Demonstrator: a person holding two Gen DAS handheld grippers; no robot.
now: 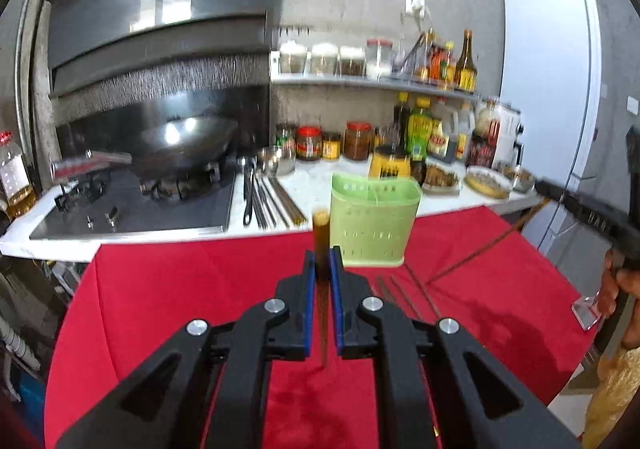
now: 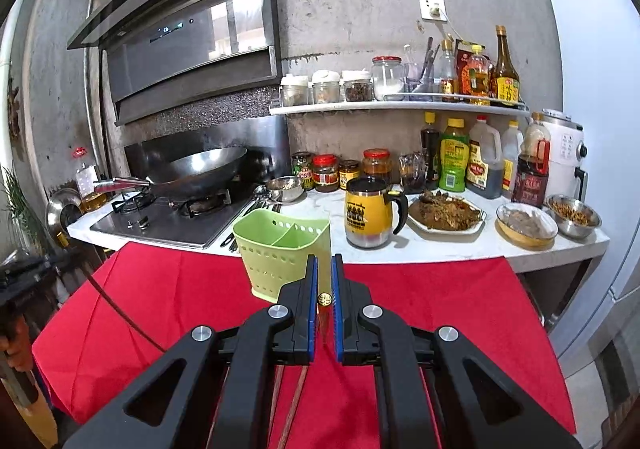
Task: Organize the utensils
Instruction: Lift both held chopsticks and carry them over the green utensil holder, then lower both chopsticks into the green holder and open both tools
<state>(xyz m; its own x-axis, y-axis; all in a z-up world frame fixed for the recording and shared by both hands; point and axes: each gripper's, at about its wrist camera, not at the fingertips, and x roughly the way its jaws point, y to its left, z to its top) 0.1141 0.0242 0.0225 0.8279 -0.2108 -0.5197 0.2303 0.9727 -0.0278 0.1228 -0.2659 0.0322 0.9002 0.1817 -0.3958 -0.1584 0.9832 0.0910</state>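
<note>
Left wrist view. The left gripper has its jaws clamped on a brown chopstick, which passes lengthwise between the blue pads; its blunt end stands up past the fingertips and its thin end runs back toward the camera. Beyond it, a pale green perforated utensil holder stands upright at the far edge of the red cloth, where the cloth meets the white counter. More chopsticks lie flat on the cloth just right of the gripper. A ladle and further utensils lie on the counter beside the stove, where a wok sits. At the right edge, the right gripper carries a second chopstick slanting down toward the cloth; a hand shows below it.

Right wrist view. The right gripper has its jaws closed on a chopstick whose gold-capped end faces the camera between the pads. The utensil holder, divided into two compartments, stands just left of the fingertips. A yellow mug stands on the counter behind. At the left, the chopstick held by the other gripper crosses the cloth.
</note>
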